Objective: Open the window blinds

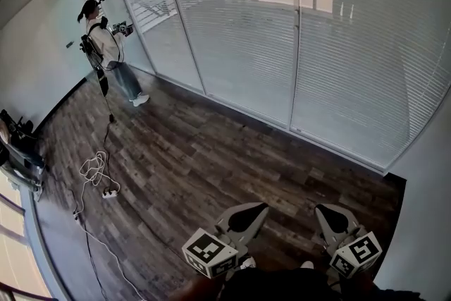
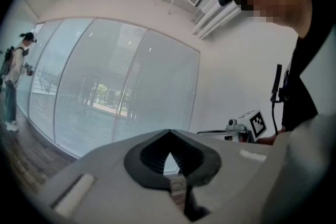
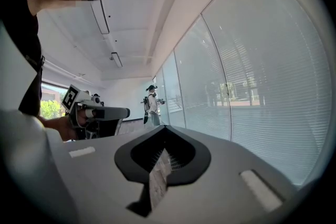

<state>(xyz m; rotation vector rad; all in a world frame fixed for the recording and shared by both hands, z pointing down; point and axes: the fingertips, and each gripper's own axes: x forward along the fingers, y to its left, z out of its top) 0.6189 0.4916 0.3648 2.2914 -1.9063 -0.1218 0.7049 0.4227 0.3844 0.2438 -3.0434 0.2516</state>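
Head view: blinds (image 1: 352,46) lowered across far curved glass wall, thin pale slats running horizontal, long axis left-right, white frames (image 1: 296,32) between panels. Open wood-plank floor (image 1: 211,166) up to sill; cable (image 1: 95,169) coiled left, person (image 1: 106,46) far left. Left gripper (image 1: 243,218) and right gripper (image 1: 331,220) near, well apart from blinds. Left gripper view: jaws pressed together, empty, blinds ahead. Right gripper view: jaws pressed together, empty, blinds on right.

My left gripper (image 1: 254,211) and right gripper (image 1: 328,216) are grey with black-and-white marker cubes (image 1: 209,254), blinds (image 1: 239,17) white horizontal-striped, floor (image 1: 211,166) dark brown wood-grain.
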